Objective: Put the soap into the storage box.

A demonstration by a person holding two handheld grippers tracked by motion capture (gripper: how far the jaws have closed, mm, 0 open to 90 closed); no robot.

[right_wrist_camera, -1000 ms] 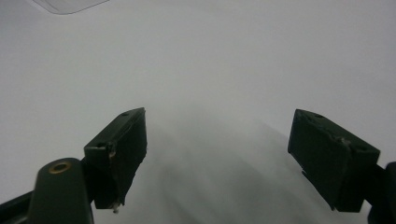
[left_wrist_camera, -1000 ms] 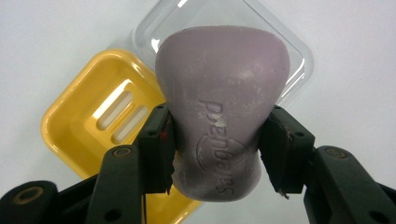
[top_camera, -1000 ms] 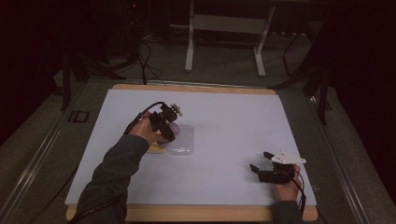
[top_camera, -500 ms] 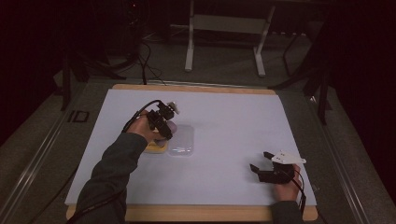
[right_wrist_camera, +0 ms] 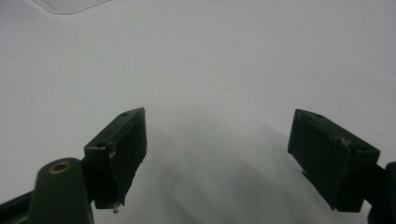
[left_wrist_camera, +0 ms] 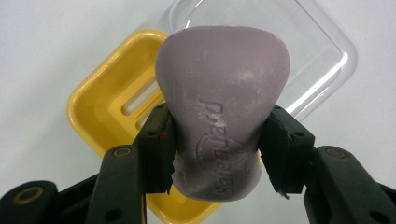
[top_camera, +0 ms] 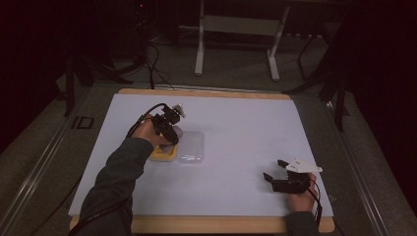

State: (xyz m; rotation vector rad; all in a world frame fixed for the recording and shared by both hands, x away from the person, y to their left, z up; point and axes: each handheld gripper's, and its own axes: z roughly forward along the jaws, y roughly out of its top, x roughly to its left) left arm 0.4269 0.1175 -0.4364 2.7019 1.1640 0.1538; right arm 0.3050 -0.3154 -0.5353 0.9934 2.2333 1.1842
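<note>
1. we have the purple soap bar [left_wrist_camera: 222,112] clamped between the jaws of our left gripper [left_wrist_camera: 217,156], which squeeze it at its narrower lower half; the stamped lettering faces the camera.
2. in the left gripper view the bar hangs above the yellow soap dish [left_wrist_camera: 100,100], clear of its slotted floor, and partly in front of the clear plastic lid [left_wrist_camera: 317,44] lying just beside the dish.
3. in the high view our left gripper [top_camera: 167,129] sits over the dish [top_camera: 160,155] at the left-middle of the white table [top_camera: 246,123], with the lid [top_camera: 192,147] touching or nearly touching the dish's right side.
4. our right gripper [top_camera: 279,173] rests near the front right corner, well apart from the dish; its jaws stand wide apart with nothing between them, and only bare table shows beyond them in the right gripper view [right_wrist_camera: 217,158].
5. what looks done, in our judgement: the lid is off and the soap is firmly in our grip.
6. what looks left: either setting the bar down into the dish or carrying it away. we cannot tell which way it is headed. the lid is not on, so any closing would come later.
</note>
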